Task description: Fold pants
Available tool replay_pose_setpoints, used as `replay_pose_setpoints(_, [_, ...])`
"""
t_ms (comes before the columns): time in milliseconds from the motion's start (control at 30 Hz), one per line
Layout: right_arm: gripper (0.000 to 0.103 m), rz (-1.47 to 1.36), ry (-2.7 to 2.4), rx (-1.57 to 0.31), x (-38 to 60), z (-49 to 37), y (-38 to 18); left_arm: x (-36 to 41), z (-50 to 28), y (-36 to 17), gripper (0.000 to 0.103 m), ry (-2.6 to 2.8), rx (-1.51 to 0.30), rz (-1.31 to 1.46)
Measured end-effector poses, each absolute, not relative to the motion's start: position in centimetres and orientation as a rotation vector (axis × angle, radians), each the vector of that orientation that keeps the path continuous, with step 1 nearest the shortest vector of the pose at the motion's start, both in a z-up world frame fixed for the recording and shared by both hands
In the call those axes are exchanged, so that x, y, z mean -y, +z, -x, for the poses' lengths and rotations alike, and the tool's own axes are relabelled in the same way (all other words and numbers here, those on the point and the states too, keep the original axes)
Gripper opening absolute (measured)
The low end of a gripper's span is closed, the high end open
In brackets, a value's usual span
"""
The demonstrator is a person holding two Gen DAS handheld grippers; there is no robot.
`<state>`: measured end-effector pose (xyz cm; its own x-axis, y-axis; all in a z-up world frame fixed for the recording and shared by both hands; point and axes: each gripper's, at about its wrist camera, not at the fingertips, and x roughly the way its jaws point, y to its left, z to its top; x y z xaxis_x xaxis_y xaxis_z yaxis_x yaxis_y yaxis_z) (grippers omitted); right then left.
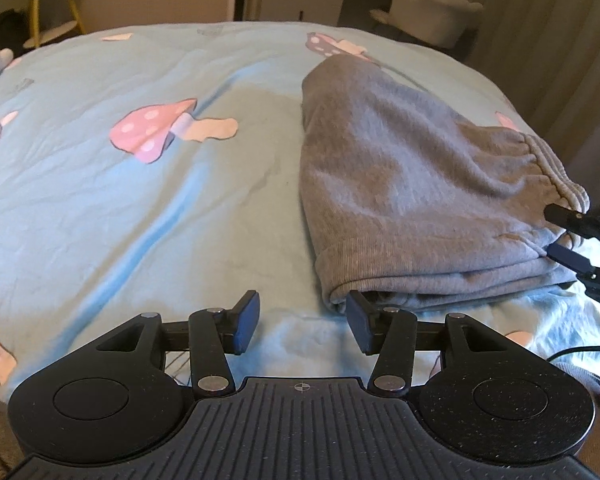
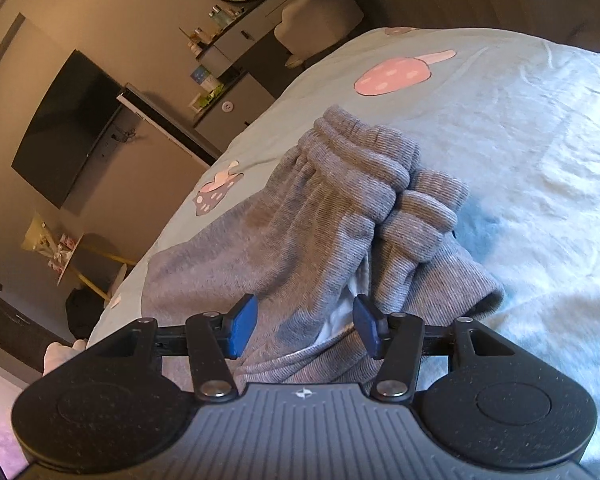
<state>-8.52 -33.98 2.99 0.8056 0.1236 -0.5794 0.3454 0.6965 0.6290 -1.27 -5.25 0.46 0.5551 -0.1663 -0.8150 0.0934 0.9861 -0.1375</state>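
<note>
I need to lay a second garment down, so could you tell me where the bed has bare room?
Free: the blue bedspread left of the grey pants, around the pink mushroom print. Crowded: the pants' near edge, where the left tool and right tool sit.

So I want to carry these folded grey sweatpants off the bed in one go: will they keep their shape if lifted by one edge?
Probably not. The grey sweatpants look like soft, thick fleece in loose layers, so they would likely droop and unfold. The bunched elastic waistband looks bulky and may sag first.

Grey pants point(image 1: 412, 184) lie on a pale blue bedspread point(image 1: 140, 208) printed with pink, white-spotted mushrooms point(image 1: 156, 130); gripper pads point(image 2: 244, 326) are blue.
</note>
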Motion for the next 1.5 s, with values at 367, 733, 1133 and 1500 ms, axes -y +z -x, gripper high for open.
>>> replay_pose_setpoints(367, [0.053, -0.801, -0.159, -0.656, 33.7, 8.0, 2.9, 5.4, 1.4, 0.4, 0.053, -0.16, -0.984, 0.075])
replay_pose_setpoints(733, [0.025, -0.909, -0.191, -0.663, 34.9, 6.2, 1.4, 4.7, 0.0, 3.9, 0.064, -0.181, -0.916, 0.144])
replay_pose_setpoints(1133, [0.035, -0.72, -0.115, -0.648, 37.3, 9.4, 4.2, 6.3, -9.2, 0.0, 0.073, -0.241, -1.025, 0.177])
replay_pose_setpoints(1500, [0.082, -0.803, 0.023, -0.826, 46.3, 1.6, 3.5, 6.6, -16.4, -4.5, 0.092, -0.464, -1.212, 0.348])
